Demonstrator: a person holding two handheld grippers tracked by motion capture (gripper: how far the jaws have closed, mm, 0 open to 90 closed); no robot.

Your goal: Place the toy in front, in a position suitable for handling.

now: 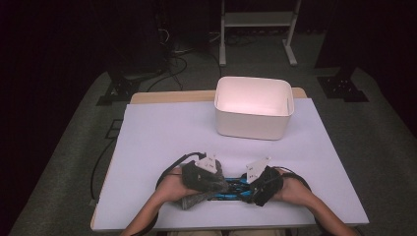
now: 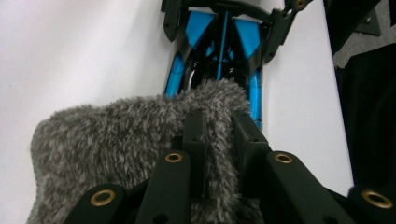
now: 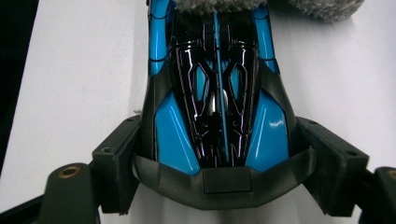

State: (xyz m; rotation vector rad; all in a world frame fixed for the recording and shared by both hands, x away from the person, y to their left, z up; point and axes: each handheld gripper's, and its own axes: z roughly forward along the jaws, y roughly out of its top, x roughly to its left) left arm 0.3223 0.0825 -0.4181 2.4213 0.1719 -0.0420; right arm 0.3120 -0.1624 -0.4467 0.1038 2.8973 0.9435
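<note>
Grey fuzzy cloth (image 2: 116,140) is sitting pinched in our left gripper (image 2: 218,126), draping over the blue toy car (image 3: 217,93) that our right gripper (image 3: 219,154) is clamping wide, near the table's (image 1: 162,128) front edge.

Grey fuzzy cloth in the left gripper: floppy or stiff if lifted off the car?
Probably floppy: the grey fuzzy cloth folds up between the left gripper's shut jaws and drapes over the blue toy car. Likely light and grippy rather than slippery, given its pile. It may drag on the car, which the right gripper braces.
</note>
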